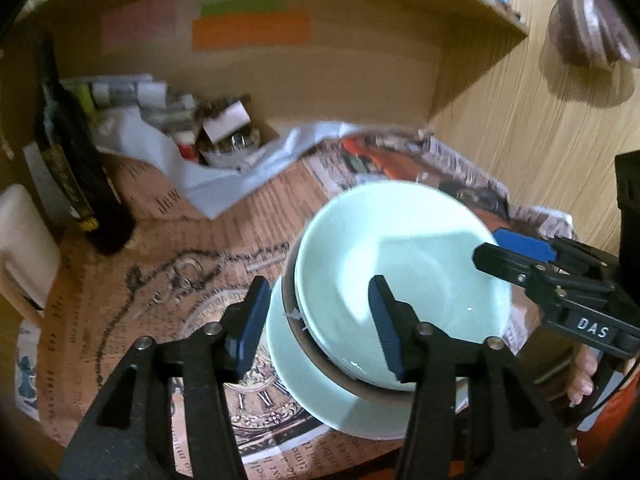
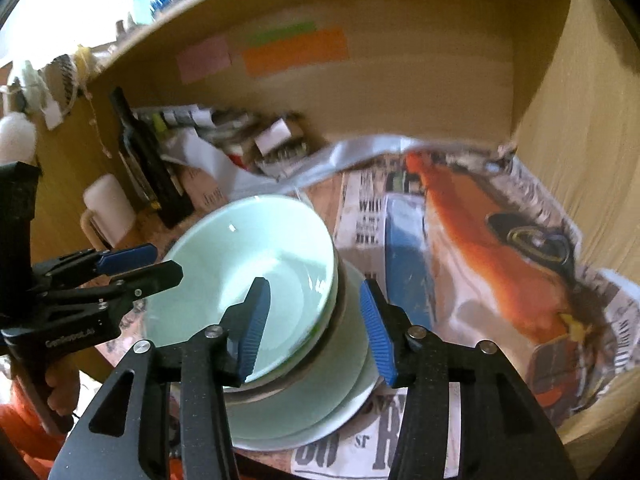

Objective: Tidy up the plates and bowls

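Two pale green pieces already sit as a stack on the newspaper-covered surface (image 2: 460, 216) inside the wooden shelf: a bowl (image 1: 404, 276) on top, tilted rather than level, a brown-rimmed dish partly showing beneath it, and a wide plate (image 1: 320, 392) at the bottom. Stacking looks largely done, to my eye — what seems left is settling the bowl square on the pile and perhaps placing the stack deeper in the shelf. The left tool (image 1: 320, 328) is spread wide, one finger hanging over the bowl's near rim and the other outside it, clamping nothing. The right tool (image 2: 320, 328) is likewise spread, straddling the bowl's right edge without any visible pinch. No other plates or bowls show in either view, so whether more crockery waits elsewhere cannot be told. Clutter — a dark bottle (image 1: 76, 152), boxes, crumpled paper — fills the shelf's back left corner.
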